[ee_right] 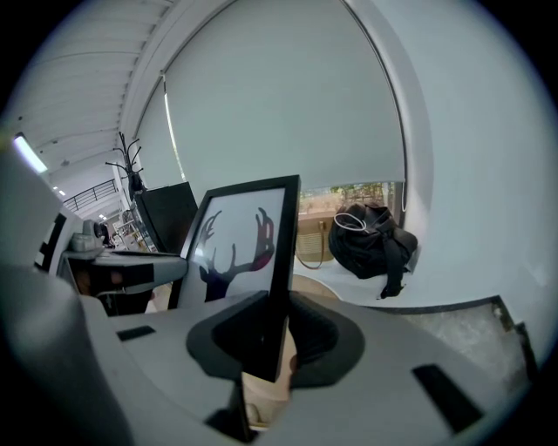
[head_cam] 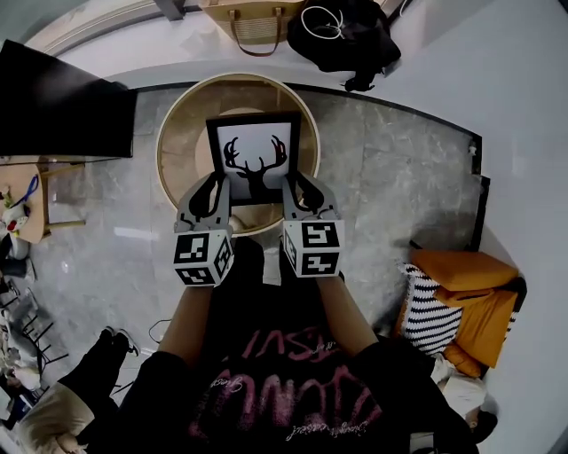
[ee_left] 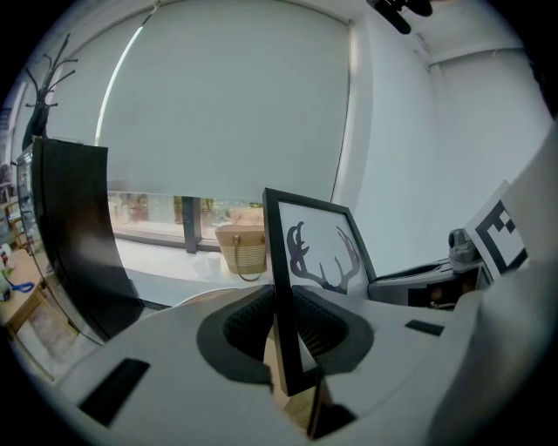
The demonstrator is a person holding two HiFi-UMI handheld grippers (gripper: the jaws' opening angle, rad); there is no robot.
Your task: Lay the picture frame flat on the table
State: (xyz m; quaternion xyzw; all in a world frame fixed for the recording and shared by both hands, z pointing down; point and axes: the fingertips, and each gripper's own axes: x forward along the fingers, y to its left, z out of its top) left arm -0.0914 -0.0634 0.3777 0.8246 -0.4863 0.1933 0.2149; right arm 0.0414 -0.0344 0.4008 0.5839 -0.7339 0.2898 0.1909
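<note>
Black picture frame [head_cam: 254,160] (stag silhouette on white) is upright over the round wooden table [head_cam: 180,152].

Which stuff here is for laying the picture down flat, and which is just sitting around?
For the job:
- black-framed deer-antler picture, clamped at its side edges by the left gripper and right gripper
- round wooden table

Just lying about:
- tan woven handbag
- black backpack
- orange cushions
- black-and-white striped cushion
</note>
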